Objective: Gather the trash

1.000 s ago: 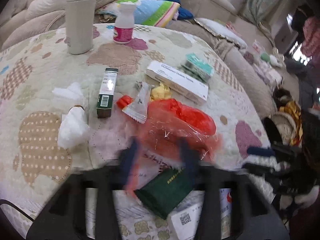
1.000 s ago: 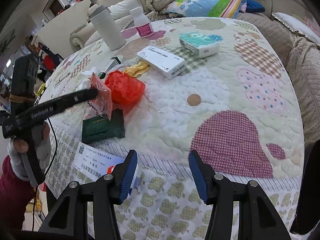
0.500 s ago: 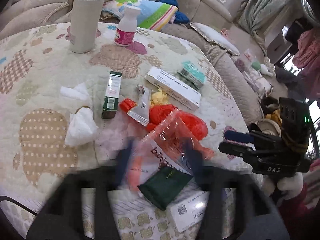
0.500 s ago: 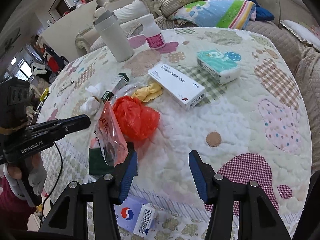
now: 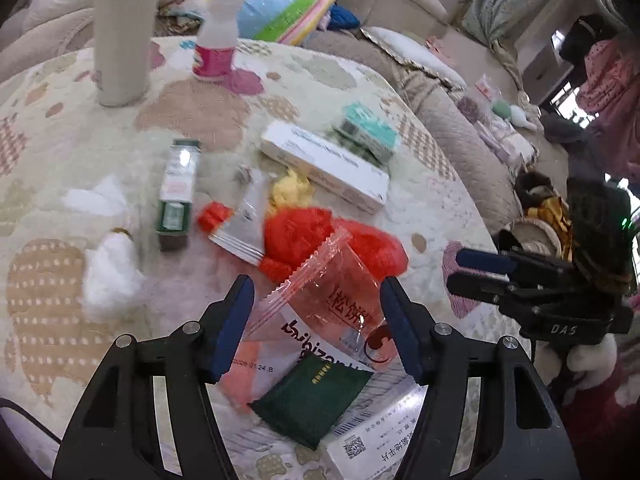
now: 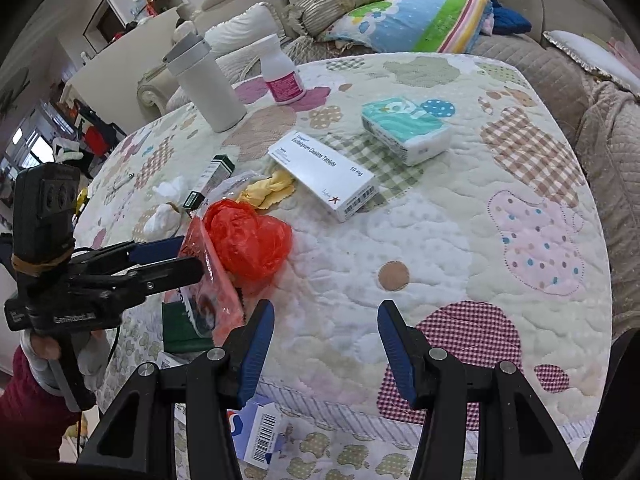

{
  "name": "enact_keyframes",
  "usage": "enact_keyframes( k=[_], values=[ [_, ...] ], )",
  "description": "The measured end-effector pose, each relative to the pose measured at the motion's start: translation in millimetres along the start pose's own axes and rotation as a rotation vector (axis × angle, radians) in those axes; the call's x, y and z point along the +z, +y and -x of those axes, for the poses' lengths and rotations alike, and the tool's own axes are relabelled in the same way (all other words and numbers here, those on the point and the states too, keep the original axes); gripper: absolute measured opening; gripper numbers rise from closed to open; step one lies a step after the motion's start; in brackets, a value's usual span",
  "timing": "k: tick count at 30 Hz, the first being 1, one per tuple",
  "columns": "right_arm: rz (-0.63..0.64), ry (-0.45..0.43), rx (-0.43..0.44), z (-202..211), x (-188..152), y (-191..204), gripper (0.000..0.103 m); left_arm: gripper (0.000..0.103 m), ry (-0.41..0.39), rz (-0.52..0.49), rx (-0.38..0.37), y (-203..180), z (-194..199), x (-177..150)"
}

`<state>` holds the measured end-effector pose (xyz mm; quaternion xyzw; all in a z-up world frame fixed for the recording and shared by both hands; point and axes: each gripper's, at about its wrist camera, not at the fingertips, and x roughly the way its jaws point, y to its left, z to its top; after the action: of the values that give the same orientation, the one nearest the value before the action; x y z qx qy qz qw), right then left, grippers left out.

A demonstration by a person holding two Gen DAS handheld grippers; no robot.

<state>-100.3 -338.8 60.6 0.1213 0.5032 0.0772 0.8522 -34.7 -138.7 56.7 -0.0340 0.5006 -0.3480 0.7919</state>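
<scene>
Between your left gripper (image 5: pixel 316 328) pads, which were clamped a second ago and now stand apart, the clear red-printed wrapper (image 5: pixel 320 300) lies loose beside the red bag (image 5: pixel 320 236), so it's released uncollected, while your right gripper (image 6: pixel 326 344) hovers parted, empty

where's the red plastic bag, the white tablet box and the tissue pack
red plastic bag (image 6: pixel 250 240): right wrist view, middle of its crumpled bulge
white tablet box (image 6: pixel 324 170): right wrist view, printed top face
tissue pack (image 6: pixel 404 126): right wrist view, teal top face
</scene>
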Motion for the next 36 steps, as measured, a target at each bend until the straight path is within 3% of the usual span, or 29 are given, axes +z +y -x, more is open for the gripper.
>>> enact_keyframes(
  k=[4, 7, 8, 11, 16, 18, 21, 28, 36],
  values=[
    [-0.016, -0.005, 0.005, 0, 2, -5, 0.052, 0.064, -0.053, 0.053, 0.035, 15, 14, 18],
    [-0.019, -0.01, 0.014, -1, 3, -6, 0.052, 0.063, -0.035, 0.123, 0.119, 25, 6, 35],
    [-0.017, -0.012, 0.015, -2, 4, -5, 0.052, 0.06, -0.029, 0.131, 0.121, 26, 3, 39],
    [-0.001, -0.015, 0.023, -3, 7, 0, 0.052, 0.038, 0.014, 0.128, 0.168, 24, -14, 53],
    [0.012, -0.017, 0.029, -4, 7, 3, 0.052, 0.03, 0.091, 0.043, 0.272, 9, -44, 66],
    [0.02, -0.017, 0.025, -5, 9, 3, 0.052, 0.021, 0.126, 0.03, 0.323, 7, -55, 69],
    [0.037, -0.018, 0.035, -10, 14, 6, 0.052, 0.012, 0.147, 0.054, 0.311, 11, -62, 71],
    [0.142, -0.021, 0.074, -29, 34, 28, 0.052, 0.009, 0.079, 0.105, 0.253, 12, -24, 72],
    [0.11, 0.039, 0.252, -68, 52, 45, 0.052, 0.009, 0.002, 0.119, 0.249, 13, 21, 69]
  ],
)
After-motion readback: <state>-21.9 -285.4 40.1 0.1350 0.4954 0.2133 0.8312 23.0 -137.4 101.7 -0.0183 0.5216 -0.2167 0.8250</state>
